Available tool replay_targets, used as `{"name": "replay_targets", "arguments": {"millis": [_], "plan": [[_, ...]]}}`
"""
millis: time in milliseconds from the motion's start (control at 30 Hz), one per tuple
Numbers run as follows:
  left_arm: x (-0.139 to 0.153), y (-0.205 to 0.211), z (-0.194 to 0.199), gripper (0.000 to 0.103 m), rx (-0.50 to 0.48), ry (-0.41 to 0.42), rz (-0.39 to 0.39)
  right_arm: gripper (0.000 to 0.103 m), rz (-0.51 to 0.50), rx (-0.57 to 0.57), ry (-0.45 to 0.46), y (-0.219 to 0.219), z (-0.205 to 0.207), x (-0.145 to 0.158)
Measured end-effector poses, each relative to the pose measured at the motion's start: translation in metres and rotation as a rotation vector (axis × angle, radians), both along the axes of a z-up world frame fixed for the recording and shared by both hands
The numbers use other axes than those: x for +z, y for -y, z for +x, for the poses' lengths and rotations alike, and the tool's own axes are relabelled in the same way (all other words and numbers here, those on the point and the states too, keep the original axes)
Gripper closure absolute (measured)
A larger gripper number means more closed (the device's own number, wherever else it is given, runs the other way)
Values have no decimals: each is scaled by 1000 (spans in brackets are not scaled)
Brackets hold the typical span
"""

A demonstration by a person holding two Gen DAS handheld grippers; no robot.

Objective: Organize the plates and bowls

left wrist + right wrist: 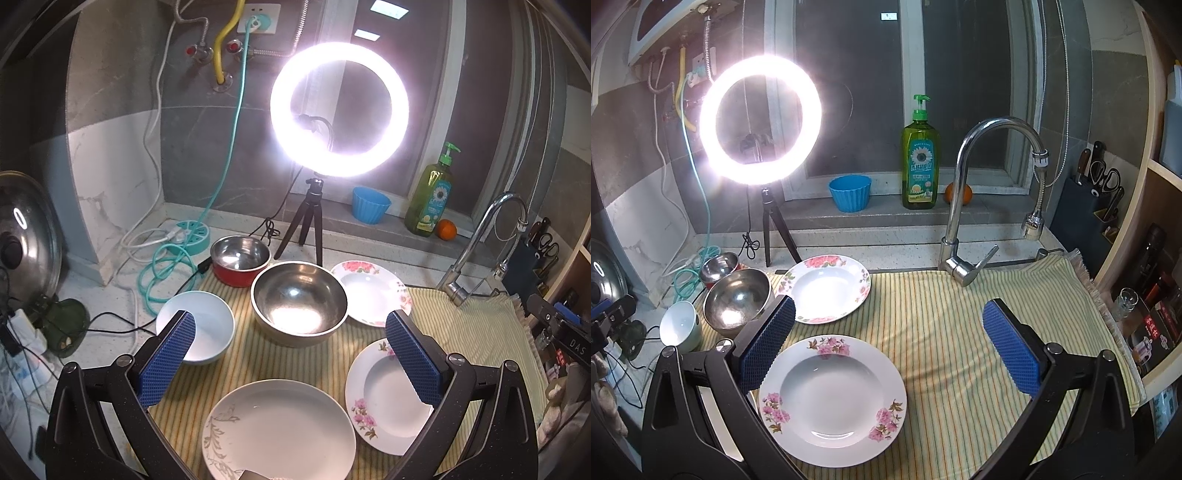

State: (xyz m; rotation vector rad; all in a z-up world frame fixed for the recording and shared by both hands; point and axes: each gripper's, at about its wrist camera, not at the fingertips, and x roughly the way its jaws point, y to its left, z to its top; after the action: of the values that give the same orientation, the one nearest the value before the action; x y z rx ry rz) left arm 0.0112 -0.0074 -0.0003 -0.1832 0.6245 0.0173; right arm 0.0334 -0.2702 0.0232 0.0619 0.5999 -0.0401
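Observation:
On the striped cloth [476,332] lie a plain white plate [279,430] at the front, a near pink-flower plate [386,397] [833,400], a far flower plate [373,291] [827,288], a large steel bowl [299,302] [737,297], a white bowl [199,326] [681,330] and a small red-sided steel bowl [240,260] [720,267]. My left gripper [290,328] is open and empty above the plain plate. My right gripper [888,312] is open and empty above the near flower plate and the cloth.
A ring light on a tripod [340,110] stands behind the bowls. A faucet [964,199], dish soap bottle [921,155], blue cup [849,192] and orange [447,229] sit at the back. Cables [162,266] lie left; a knife block [1082,199] stands right.

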Motion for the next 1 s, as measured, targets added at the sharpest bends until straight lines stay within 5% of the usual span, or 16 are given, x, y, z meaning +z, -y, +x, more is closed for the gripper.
{"name": "replay_targets", "arguments": {"millis": [633, 900, 1000], "plan": [[-31, 11, 21, 2, -76, -128, -62, 0, 17, 9, -116, 28, 22, -36], [-62, 24, 41, 19, -157, -248, -137, 0, 131, 51, -234, 50, 31, -73], [-77, 32, 51, 42, -212, -304, -160, 1, 176, 69, -295, 58, 35, -91]]}}
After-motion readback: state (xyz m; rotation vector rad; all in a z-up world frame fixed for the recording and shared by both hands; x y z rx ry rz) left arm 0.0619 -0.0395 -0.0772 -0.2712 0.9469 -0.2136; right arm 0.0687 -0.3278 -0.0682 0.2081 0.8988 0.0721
